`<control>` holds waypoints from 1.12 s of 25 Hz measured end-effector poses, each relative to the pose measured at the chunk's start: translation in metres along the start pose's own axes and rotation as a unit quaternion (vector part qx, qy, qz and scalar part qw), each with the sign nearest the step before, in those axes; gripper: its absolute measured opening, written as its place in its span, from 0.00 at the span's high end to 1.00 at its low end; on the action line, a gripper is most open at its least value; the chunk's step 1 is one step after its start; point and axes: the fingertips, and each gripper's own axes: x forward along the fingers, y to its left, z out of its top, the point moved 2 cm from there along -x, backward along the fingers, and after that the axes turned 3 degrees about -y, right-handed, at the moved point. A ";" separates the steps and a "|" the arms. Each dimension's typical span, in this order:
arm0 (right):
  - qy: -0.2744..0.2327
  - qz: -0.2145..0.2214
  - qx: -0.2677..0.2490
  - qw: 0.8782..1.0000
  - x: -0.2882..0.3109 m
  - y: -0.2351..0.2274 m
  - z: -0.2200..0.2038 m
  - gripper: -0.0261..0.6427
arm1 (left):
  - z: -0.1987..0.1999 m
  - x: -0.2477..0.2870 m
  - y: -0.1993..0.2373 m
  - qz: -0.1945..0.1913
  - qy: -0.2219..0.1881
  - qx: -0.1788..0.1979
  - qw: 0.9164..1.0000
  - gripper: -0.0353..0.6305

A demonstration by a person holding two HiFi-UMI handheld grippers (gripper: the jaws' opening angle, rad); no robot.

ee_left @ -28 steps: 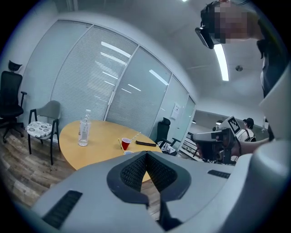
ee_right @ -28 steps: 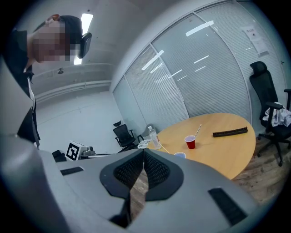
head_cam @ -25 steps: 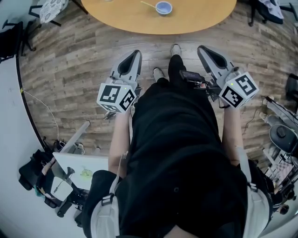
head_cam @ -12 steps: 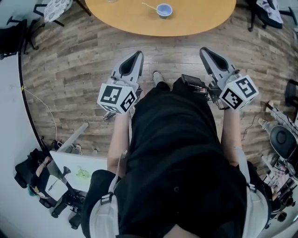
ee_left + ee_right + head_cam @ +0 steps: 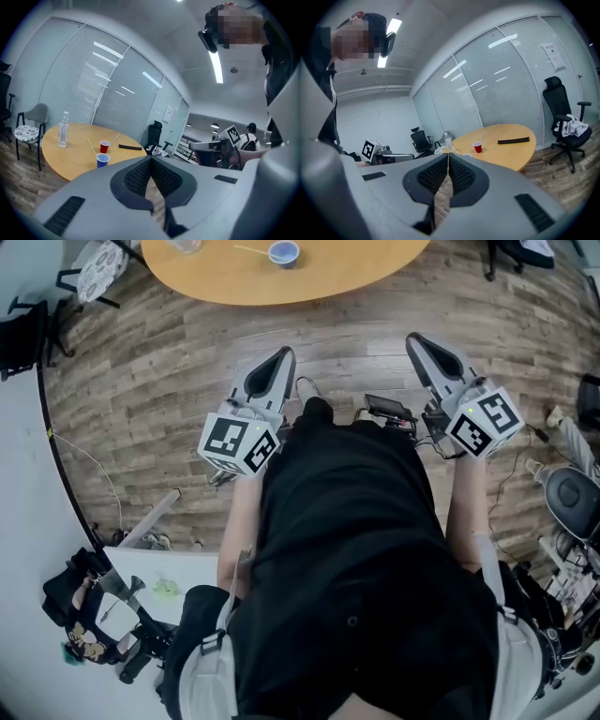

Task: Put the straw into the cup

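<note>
On the round wooden table (image 5: 328, 277) stands a blue cup (image 5: 283, 252) with a pale straw (image 5: 248, 250) reaching to its rim; whether the straw's end is inside, I cannot tell. The left gripper view shows this blue cup (image 5: 102, 160) and its straw (image 5: 91, 146), and behind them a red cup (image 5: 105, 146). In the right gripper view the red cup (image 5: 477, 147) has a straw (image 5: 483, 137) sticking out of it. My left gripper (image 5: 284, 354) and right gripper (image 5: 413, 337) hang over the floor, well short of the table, both shut and empty.
A water bottle (image 5: 63, 130) and a long black object (image 5: 129, 147) lie on the table. A grey chair (image 5: 29, 132) stands at its left and a black office chair (image 5: 566, 124) at its right. Cables and equipment (image 5: 94, 615) sit on the floor behind me.
The table and blue cup have slid left and up in the head view. Both grippers have gone forward over the floor, still shut. The shoes seen earlier are hidden now.
</note>
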 end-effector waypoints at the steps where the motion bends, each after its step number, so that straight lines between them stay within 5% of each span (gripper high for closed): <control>1: -0.002 -0.004 0.000 1.000 -0.014 -0.006 -0.002 0.93 | -0.002 0.002 -0.013 -0.005 0.000 0.002 1.000 0.93; 10: -0.022 0.009 -0.005 1.000 -0.109 -0.021 -0.001 0.93 | -0.010 -0.003 -0.113 -0.005 -0.001 0.015 1.000 0.93; 17: -0.037 0.078 -0.021 0.996 -0.151 0.007 0.008 0.93 | -0.029 -0.024 -0.175 0.022 -0.012 0.011 1.000 0.93; 28: 0.013 0.153 0.001 0.988 -0.173 0.036 -0.037 0.93 | -0.048 -0.052 -0.226 0.057 -0.031 0.003 0.998 0.93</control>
